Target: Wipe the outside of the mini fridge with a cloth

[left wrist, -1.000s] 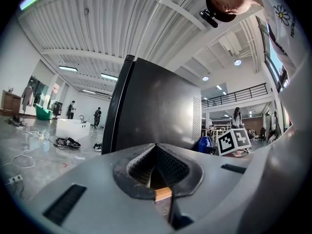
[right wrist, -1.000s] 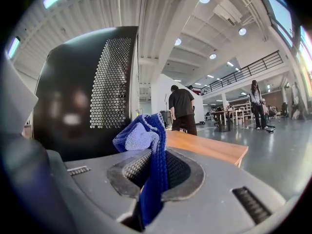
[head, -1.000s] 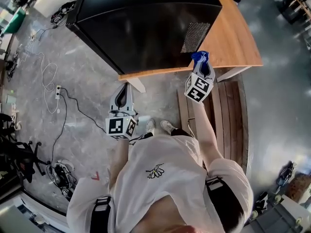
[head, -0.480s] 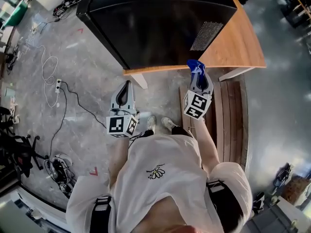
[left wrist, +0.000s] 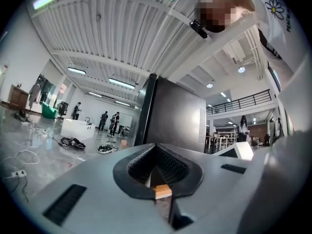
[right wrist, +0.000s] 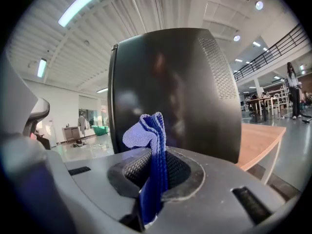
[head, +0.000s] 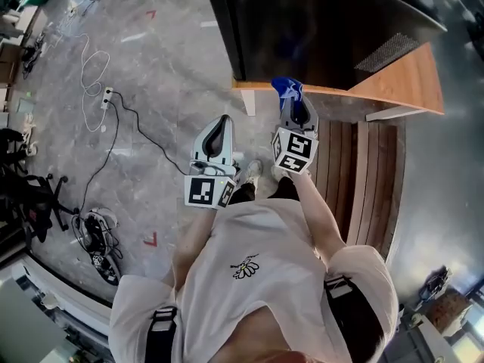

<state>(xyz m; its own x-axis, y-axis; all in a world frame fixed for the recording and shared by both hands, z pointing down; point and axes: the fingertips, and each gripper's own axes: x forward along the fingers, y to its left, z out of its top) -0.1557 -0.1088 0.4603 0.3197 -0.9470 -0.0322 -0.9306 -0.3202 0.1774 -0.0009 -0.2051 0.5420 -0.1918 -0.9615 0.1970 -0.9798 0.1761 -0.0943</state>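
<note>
The black mini fridge [head: 318, 29] stands on a wooden table [head: 404, 82]; in the right gripper view the mini fridge [right wrist: 175, 91] fills the middle, with a vent grille on its side. My right gripper [head: 293, 110] is shut on a blue cloth [head: 287, 89], held just short of the fridge's front face. The blue cloth [right wrist: 152, 160] sticks up, folded, from between the jaws of the right gripper [right wrist: 155, 172]. My left gripper [head: 219, 131] hangs lower left over the floor, jaws together, holding nothing; in its own view the left gripper [left wrist: 158, 177] points towards the mini fridge [left wrist: 170, 126].
A wooden bench [head: 363, 180] stands under the table's right side. Cables and a power strip [head: 106, 97] trail over the grey floor at left. Black chair bases [head: 23, 195] stand at far left. People stand far off in the hall [left wrist: 109, 121].
Both grippers and my head have shifted left along the fridge's front. The right gripper with the cloth went from the table's corner to the fridge's front edge.
</note>
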